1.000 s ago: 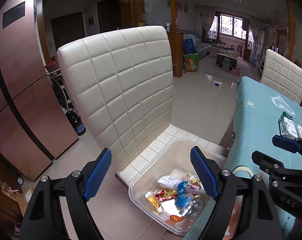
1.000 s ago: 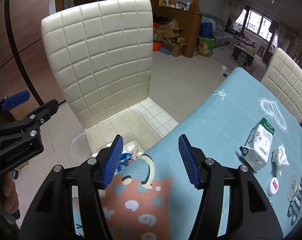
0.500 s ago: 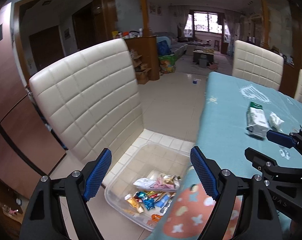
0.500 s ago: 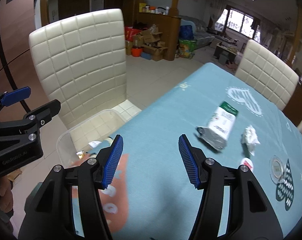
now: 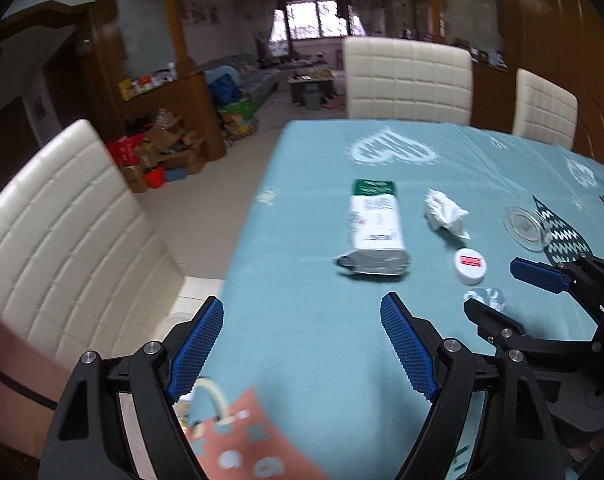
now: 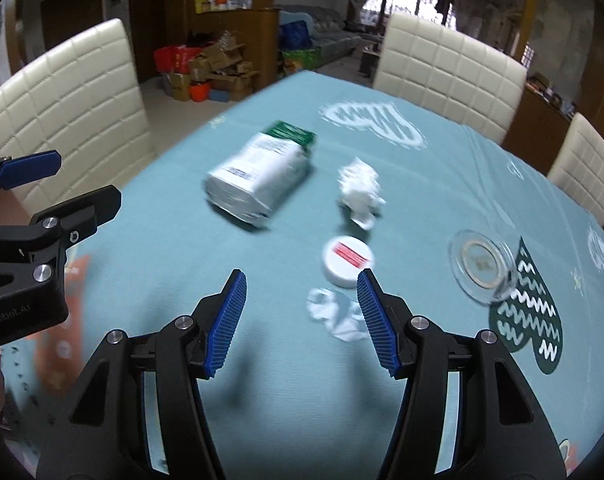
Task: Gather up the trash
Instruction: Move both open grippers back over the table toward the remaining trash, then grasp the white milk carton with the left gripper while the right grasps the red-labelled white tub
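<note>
Trash lies scattered on the teal tablecloth of a dining table as a person holding two grippers sets about collecting it. The left gripper hangs over the near edge with its blue pads spread wide and nothing between them; the right gripper is also parted, less widely, and equally empty.

Ahead of both lies a flattened white-and-green carton on its side, its long axis running away from the near edge, green end farthest and crumpled silvery end nearest. In the left wrist view the carton sits almost straight ahead of the left gripper and end-on to it, so jaws coming in on that line would close across its narrow width.

To the carton's right lie a crumpled white tissue, a round white cap with a red label and a scrap of clear wrapper; a clear glass coaster sits farther right (probably not trash).

The wrapper lies just beside the right gripper's right pad, with the cap just beyond, making the right hand the nearer one for those small pieces, while the carton looks to be the left hand's pick. Motion blur softens both views.
</note>
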Demonstrator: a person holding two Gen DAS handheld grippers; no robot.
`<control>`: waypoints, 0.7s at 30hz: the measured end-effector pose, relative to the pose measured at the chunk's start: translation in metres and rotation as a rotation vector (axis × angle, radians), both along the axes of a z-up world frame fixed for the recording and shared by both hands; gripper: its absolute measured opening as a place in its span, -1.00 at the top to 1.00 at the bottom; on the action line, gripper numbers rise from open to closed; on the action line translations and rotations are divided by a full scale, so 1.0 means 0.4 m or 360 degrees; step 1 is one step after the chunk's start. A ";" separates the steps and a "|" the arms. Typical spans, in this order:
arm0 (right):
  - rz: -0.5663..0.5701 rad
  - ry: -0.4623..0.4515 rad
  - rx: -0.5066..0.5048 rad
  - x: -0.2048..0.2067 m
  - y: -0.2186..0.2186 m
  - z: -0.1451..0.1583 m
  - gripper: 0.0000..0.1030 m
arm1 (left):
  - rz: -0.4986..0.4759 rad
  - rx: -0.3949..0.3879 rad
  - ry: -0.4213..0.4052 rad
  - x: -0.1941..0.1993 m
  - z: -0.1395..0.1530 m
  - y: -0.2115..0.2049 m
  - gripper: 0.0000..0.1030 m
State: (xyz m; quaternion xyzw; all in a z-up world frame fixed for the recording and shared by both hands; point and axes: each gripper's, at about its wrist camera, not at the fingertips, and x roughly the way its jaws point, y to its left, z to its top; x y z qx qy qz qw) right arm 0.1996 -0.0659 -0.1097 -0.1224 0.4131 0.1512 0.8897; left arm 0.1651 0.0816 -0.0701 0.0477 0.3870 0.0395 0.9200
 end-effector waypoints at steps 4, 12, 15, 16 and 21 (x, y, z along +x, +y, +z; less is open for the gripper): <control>0.0003 0.0064 -0.0014 0.052 -0.035 -0.039 -0.15 | -0.0117 -0.0026 0.0118 0.081 -0.044 -0.049 -0.54; 0.0011 0.0099 0.0062 0.138 -0.053 -0.080 -0.15 | -0.0183 0.0013 0.0254 0.223 -0.104 -0.094 -0.54; 0.0031 0.0104 0.0091 0.153 -0.047 -0.079 -0.15 | -0.0157 0.0012 0.0294 0.249 -0.127 -0.089 -0.54; 0.0041 0.0099 0.0092 0.157 -0.045 -0.079 -0.13 | -0.0148 0.0012 0.0297 0.257 -0.132 -0.088 -0.54; 0.0057 0.0095 0.0102 0.151 -0.035 -0.075 0.20 | -0.0149 0.0051 0.0223 0.260 -0.128 -0.088 -0.25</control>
